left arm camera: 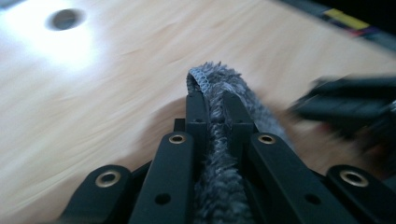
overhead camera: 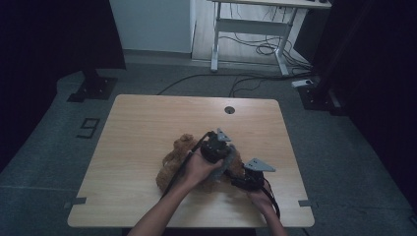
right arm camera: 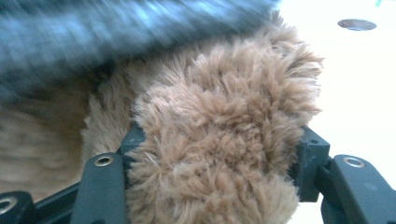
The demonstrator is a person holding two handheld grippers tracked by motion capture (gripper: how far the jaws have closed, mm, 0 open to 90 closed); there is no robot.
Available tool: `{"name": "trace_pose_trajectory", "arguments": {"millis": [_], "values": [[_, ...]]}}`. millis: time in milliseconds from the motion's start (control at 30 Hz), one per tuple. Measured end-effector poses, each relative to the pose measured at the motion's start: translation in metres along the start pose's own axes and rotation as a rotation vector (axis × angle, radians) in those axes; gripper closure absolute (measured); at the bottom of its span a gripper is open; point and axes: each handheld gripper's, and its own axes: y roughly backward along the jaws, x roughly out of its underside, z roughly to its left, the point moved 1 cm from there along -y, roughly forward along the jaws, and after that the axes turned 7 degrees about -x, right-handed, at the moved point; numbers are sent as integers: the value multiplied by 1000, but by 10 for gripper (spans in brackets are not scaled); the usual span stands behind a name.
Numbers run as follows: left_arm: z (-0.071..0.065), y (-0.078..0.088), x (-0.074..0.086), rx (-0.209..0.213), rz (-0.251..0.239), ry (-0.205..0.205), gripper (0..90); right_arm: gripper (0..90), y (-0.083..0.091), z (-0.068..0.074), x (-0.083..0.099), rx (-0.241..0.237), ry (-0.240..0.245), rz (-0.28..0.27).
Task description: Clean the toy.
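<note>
Wooden table (overhead camera: 147, 128) with a round cable hole (overhead camera: 229, 109) near its far edge carries a heap of fuzzy brown fabric (overhead camera: 172, 164) toward the near middle, a grey fuzzy cloth (overhead camera: 227, 160) lying against the heap's right part. The left gripper (left arm camera: 214, 100) has its jaws pressed together on a folded edge of the grey cloth, lifted over the tabletop, while the right gripper (right arm camera: 215, 154) is clamped around a thick tuft of the brown fabric beneath the blurred grey cloth.

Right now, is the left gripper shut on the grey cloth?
Yes, shut: the left gripper has its jaws pressed against a fold of grey cloth.
</note>
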Motion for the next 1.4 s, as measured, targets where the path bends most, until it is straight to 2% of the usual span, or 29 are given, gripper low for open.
{"name": "trace_pose_trajectory", "arguments": {"millis": [67,133,233,300,433,533,600,633,700,800,967,1100,1167,1267,1333,1367,1400], "values": [[21,8,14,5,0,71,829,397,0,0,0,3,3,2],[42,19,29,16,-24,148,830,397,0,1,0,8,12,4],[67,38,47,-21,-42,194,830,397,0,1,0,12,18,9],[88,52,64,-30,-43,243,830,398,-1,1,0,13,14,6],[103,63,88,-65,-40,281,829,398,-1,2,0,19,8,5],[110,61,108,-107,21,289,830,399,0,3,1,20,1,4],[114,55,121,-66,40,322,830,400,1,3,2,19,2,4],[113,50,128,-33,33,329,830,401,1,3,2,17,5,4],[107,46,133,-17,7,322,831,402,3,4,3,17,5,3],[105,44,130,-15,-6,322,831,414,3,7,6,24,17,-20],[115,33,118,-14,-15,356,835,446,-7,8,1,42,64,-36],[131,21,110,-35,-35,389,836,446,-22,-4,-7,58,96,-47],[138,20,109,-35,-38,411,836,444,-33,-14,-14,61,109,-47],[146,30,105,-43,-49,406,834,437,-39,-23,-22,44,132,-28],[151,46,98,-36,-94,416,833,433,-38,-24,-22,24,146,-26],[154,57,90,-24,-138,424,833,429,-36,-24,-21,11,152,-28],[155,63,84,-15,-156,420,832,423,-33,-24,-19,-3,157,-28]]}}
